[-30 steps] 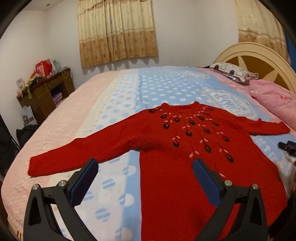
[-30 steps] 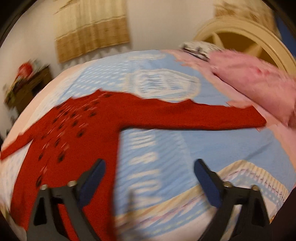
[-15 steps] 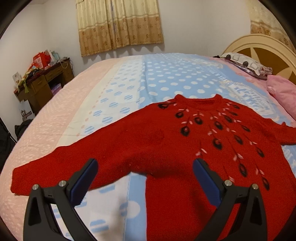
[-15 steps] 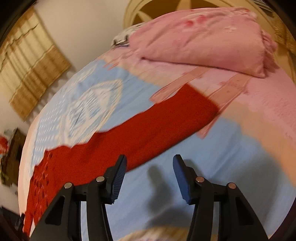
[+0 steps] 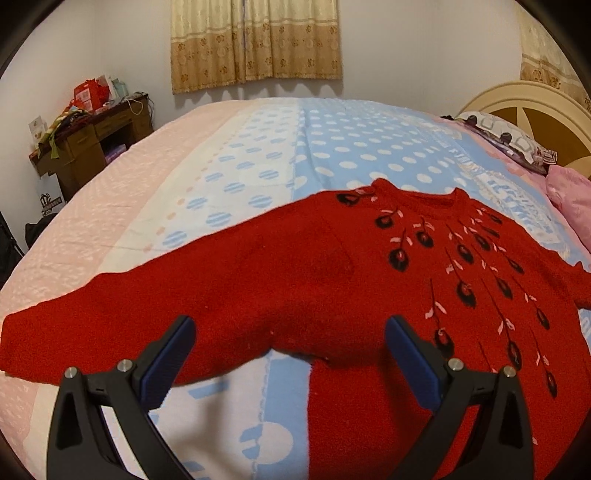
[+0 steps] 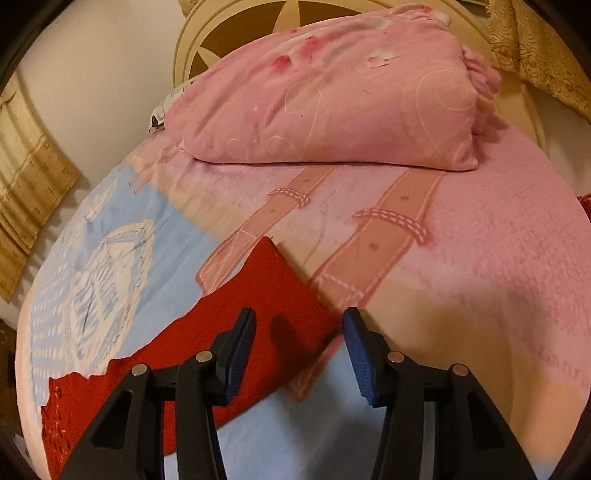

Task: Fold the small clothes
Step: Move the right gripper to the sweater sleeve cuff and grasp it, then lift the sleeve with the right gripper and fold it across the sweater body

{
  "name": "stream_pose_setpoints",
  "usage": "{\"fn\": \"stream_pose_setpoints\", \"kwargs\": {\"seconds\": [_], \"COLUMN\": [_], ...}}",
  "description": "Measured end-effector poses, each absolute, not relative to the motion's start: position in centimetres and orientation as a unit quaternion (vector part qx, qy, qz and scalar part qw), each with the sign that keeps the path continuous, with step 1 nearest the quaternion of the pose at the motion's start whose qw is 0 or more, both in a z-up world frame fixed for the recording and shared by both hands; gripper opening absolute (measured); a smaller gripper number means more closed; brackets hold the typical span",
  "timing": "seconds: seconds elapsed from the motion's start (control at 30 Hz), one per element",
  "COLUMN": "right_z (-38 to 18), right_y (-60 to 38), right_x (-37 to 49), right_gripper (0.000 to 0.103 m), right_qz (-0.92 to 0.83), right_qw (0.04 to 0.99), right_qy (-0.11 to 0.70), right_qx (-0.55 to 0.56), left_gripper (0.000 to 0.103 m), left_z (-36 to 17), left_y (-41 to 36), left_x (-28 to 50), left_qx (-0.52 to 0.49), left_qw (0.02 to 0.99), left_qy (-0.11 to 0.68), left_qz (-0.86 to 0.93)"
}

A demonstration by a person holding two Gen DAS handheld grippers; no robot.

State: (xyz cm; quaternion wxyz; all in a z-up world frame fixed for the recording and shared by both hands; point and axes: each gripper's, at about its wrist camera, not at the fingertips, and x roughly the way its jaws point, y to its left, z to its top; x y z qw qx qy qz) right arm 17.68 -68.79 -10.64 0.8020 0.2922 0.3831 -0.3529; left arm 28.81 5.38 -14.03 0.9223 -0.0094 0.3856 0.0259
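Note:
A small red knit sweater (image 5: 314, 280) with black and pink flower motifs lies flat on the bed, sleeves spread out. My left gripper (image 5: 290, 354) is wide open and empty, just above the sweater's left underarm. In the right wrist view, the end of the other red sleeve (image 6: 266, 306) lies on the bedspread. My right gripper (image 6: 299, 350) is open and empty, low over that cuff, with the left finger (image 6: 238, 354) over the sleeve and the right finger (image 6: 360, 358) beside its edge.
The bed (image 5: 229, 173) has a pink, white and blue dotted bedspread. A big pink pillow (image 6: 332, 96) lies before the cream headboard (image 6: 236, 33). A cluttered wooden desk (image 5: 92, 136) stands at the left wall. Curtains (image 5: 255, 40) hang behind the bed.
My left gripper has moved forward and lower toward the sweater's left sleeve and underarm. My right gripper has swung right along the other sleeve to its cuff, and its jaws have narrowed.

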Motion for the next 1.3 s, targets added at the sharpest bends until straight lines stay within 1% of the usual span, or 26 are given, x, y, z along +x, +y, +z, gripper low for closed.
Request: {"fn": "stream_pose_setpoints", "kwargs": {"seconds": [0.1,0.13,0.17,0.2,0.23,0.27,0.3,0.33,0.53,0.9,1.3], "right_z": [-11.0,-11.1,-11.2,-11.2,-11.3,-11.4,-11.3,-11.3,-9.7,-3.7,0.2], "right_y": [-69.0,-68.9,-68.9,-68.9,-68.7,-68.8,-68.7,-68.6,-66.3,-55.2,-43.9], "right_x": [19.1,19.4,19.7,20.1,20.1,20.3,20.3,20.4,20.8,25.6,30.6], "right_gripper": [0.05,0.048,0.043,0.03,0.023,0.02,0.015,0.014,0.013,0.013,0.013], "right_qz": [-0.336,-0.335,-0.339,-0.342,-0.342,-0.336,-0.332,-0.327,-0.276,-0.15,-0.042], "right_qw": [0.812,0.812,0.811,0.81,0.809,0.808,0.809,0.81,0.828,0.883,0.902], "right_qy": [0.392,0.397,0.401,0.408,0.412,0.416,0.418,0.42,0.403,0.379,0.377], "right_qx": [0.274,0.267,0.258,0.246,0.244,0.246,0.246,0.246,0.275,0.234,0.205], "left_gripper": [0.103,0.103,0.103,0.103,0.103,0.103,0.103,0.103,0.103,0.103,0.103], "left_z": [-14.4,-14.6,-14.7,-14.7,-14.7,-14.6,-14.5,-14.5,-14.2,-13.6,-14.1], "left_y": [5.5,5.6,5.6,5.6,5.7,5.8,5.9,6.0,5.9,6.3,8.2], "left_x": [29.3,29.4,29.4,29.4,29.4,29.3,29.2,29.1,28.7,27.8,26.6], "left_qx": [-0.013,-0.014,-0.015,-0.017,-0.02,-0.023,-0.025,-0.028,-0.031,-0.032,-0.057], "left_qw": [0.92,0.919,0.918,0.918,0.918,0.919,0.919,0.919,0.92,0.924,0.922], "left_qy": [0.391,0.394,0.395,0.396,0.395,0.394,0.393,0.392,0.389,0.382,0.382], "left_qz": [0.023,0.022,0.021,0.021,0.021,0.022,0.021,0.021,0.013,0.009,0.008]}}
